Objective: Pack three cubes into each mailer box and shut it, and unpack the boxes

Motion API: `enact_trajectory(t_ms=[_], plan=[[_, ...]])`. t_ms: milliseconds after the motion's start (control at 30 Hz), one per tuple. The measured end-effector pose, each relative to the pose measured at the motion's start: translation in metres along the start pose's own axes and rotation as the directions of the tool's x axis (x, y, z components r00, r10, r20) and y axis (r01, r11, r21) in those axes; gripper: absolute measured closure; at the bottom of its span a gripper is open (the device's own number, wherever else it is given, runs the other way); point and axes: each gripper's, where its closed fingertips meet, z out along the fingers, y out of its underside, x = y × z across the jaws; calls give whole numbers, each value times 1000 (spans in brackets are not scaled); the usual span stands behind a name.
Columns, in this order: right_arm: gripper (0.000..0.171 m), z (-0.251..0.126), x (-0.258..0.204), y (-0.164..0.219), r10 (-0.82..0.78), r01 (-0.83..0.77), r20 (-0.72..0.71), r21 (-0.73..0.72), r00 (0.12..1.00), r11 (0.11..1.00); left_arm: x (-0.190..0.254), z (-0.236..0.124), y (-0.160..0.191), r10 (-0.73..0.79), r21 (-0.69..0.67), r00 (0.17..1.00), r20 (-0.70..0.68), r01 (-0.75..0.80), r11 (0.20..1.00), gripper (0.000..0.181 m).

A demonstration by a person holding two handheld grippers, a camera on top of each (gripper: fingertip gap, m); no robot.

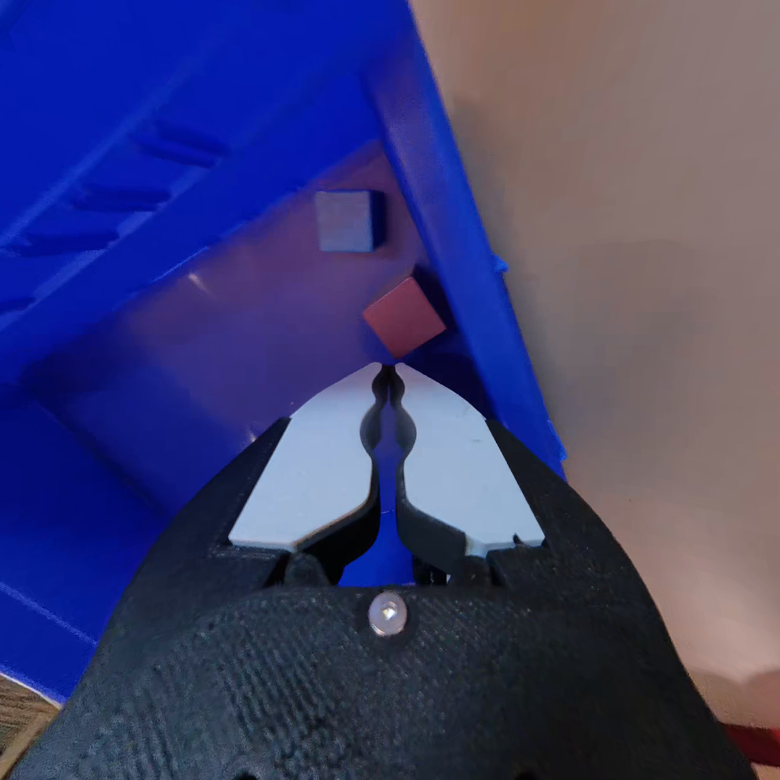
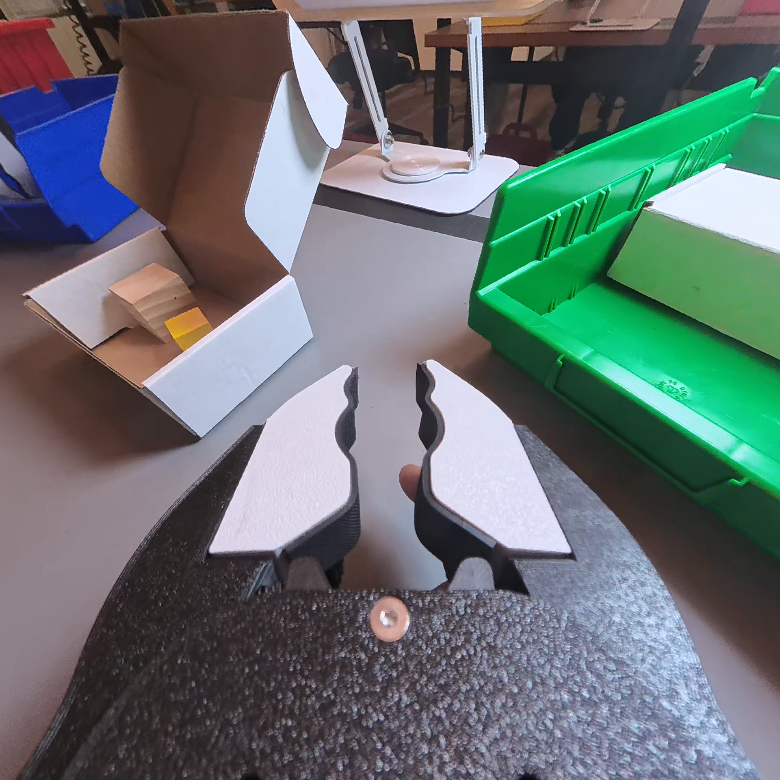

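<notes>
In the left wrist view my left gripper [image 1: 390, 368] is inside a blue bin [image 1: 169, 126], and its fingertips meet with nothing between them. A red cube [image 1: 403, 316] lies on the bin floor just beyond the tips, with one corner close to them. A blue cube [image 1: 346, 221] lies farther in. In the right wrist view my right gripper [image 2: 387, 371] is open and empty above the grey table [image 2: 380, 295]. An open white mailer box [image 2: 228, 371] stands to its left with its lid [image 2: 198, 147] up. It holds a wooden block [image 2: 156, 295] and a yellow cube [image 2: 188, 327].
A green bin [image 2: 633, 380] at the right holds a closed white box [image 2: 709, 253]. The blue bin [image 2: 63, 160] shows at the far left with a red bin [image 2: 25, 46] behind it. A white stand [image 2: 422, 169] sits at the table's far edge. My hands' fingertips stand some 50 cm from each other.
</notes>
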Motion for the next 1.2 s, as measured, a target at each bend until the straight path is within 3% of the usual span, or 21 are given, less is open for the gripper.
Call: enact_trajectory(t_ms=[133,300,433,567,700,833,933,1067,1200], plan=[[145,-3,3,1,-1,1,-9,0,1000,1000,-16,-6,8,-23,11,999,43,22,1000,178],[145,-3,6,0,12,-12,-16,3,1000,1000,-14,-11,6,-29,29,999,41,28,999,159],[145,0,6,1,5,-6,-18,-6,1000,1000,-7,-4,-2,167,-19,982,89,-166,986,142],[145,1,8,1,13,-14,-26,-13,1000,1000,-12,1,-9,394,-106,908,144,-382,918,133],[145,1,9,2,7,-8,-38,-15,999,1000,-9,2,-21,476,-87,871,122,-468,879,142],[145,1,10,1,22,-23,-38,-11,999,1000,-3,6,-31,400,17,913,81,-402,915,154],[145,0,11,1,39,-39,-32,-6,999,999,-9,3,-32,261,100,964,59,-266,959,181],[145,1,12,1,56,-56,-23,-10,998,998,-33,4,-5,78,56,994,76,-83,995,151],[146,1,12,1,63,-63,-19,-7,998,998,-28,-13,-38,-97,263,993,-62,110,959,150]])
